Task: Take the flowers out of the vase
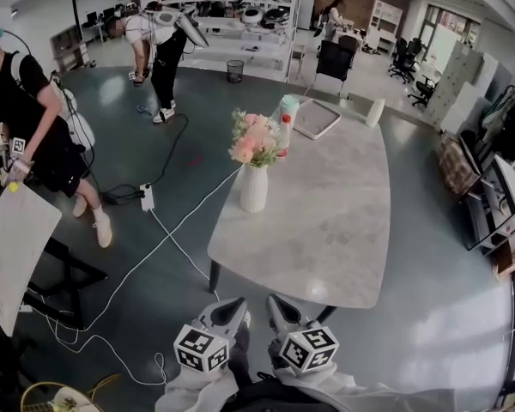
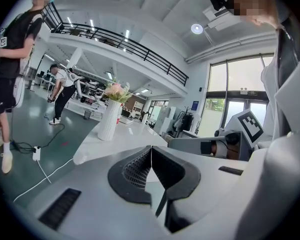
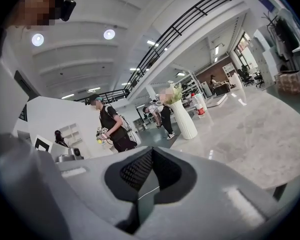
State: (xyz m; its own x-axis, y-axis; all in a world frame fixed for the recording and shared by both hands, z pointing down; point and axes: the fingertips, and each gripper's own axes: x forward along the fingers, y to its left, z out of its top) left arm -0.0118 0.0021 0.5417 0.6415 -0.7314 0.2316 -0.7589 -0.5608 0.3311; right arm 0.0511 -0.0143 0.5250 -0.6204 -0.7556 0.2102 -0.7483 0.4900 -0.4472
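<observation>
Pink and cream flowers (image 1: 256,138) bunched upright in a tall white vase (image 1: 254,187), near the far-left edge of the pale stone-look table (image 1: 326,230), well apart from both tools. At the near edge, left gripper (image 2: 151,153) and right gripper (image 3: 151,156) side by side, each with jaws pressed together at the tips and holding nothing. Judging from here: risk of tipping the vase, slim, top-heavy and close to the table edge, by pulling the stems sideways rather than straight up. Risk of dragging it across the smooth top without a steadying tool on the body. Risk of snapping thin stems with a hard pinch, or shedding soft petals by grabbing at the heads. No grasp possible without first opening the jaws. Vase ribbed, matte, tapering toward the neck, probably ceramic and slippery against the ridged black pads. Table glossy, faintly veined, rounded at the corners. Farther back, a pale bottle with a red cap (image 1: 286,120) just beside the blooms, easy to knock over, and a flat square tray (image 1: 316,118) beyond.
</observation>
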